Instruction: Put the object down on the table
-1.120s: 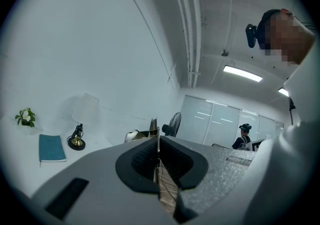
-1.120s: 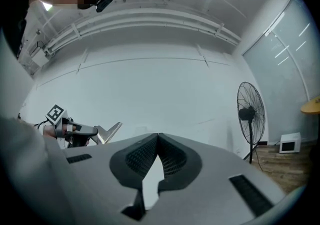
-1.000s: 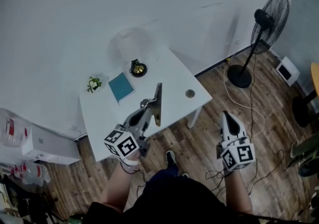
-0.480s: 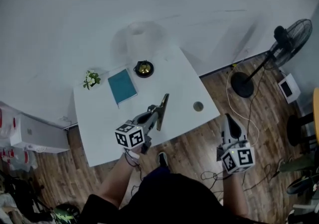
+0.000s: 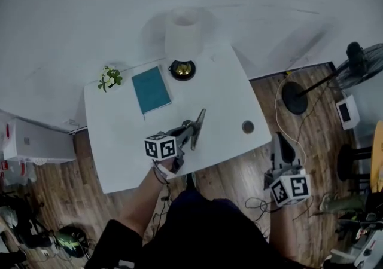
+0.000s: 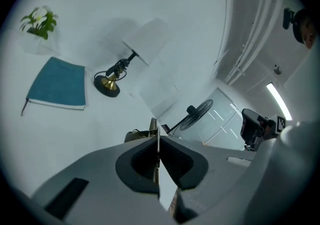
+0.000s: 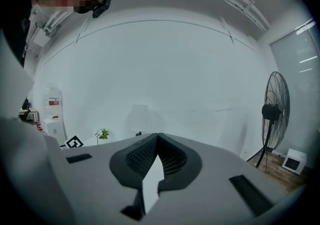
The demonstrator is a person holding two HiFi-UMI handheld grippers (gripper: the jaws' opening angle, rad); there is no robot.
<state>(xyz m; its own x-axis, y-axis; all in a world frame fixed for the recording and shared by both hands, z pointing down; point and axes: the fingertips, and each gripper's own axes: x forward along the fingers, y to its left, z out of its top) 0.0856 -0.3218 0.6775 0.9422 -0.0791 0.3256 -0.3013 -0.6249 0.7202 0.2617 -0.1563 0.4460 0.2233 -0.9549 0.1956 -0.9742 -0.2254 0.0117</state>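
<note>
My left gripper (image 5: 190, 129) is shut on a thin flat frame (image 5: 198, 125) with a brown edge. It holds the frame on edge, tilted, above the front part of the white table (image 5: 119, 160). In the left gripper view the frame (image 6: 154, 128) shows edge-on between the closed jaws of the left gripper (image 6: 158, 138). My right gripper (image 5: 282, 149) hangs over the wooden floor to the right of the table. In the right gripper view the right gripper (image 7: 158, 140) is shut with nothing between its jaws.
On the table are a teal book (image 5: 151, 89), a small potted plant (image 5: 108, 76), a lamp with a white shade (image 5: 184, 28) on a brass base (image 5: 182, 70), and a small round thing (image 5: 248, 126). A standing fan (image 5: 359, 64) and cables are on the floor at the right.
The head view has shifted, so the table sits more to the middle. The left gripper still holds the frame over the table's front part. The right gripper stays low at the right.
</note>
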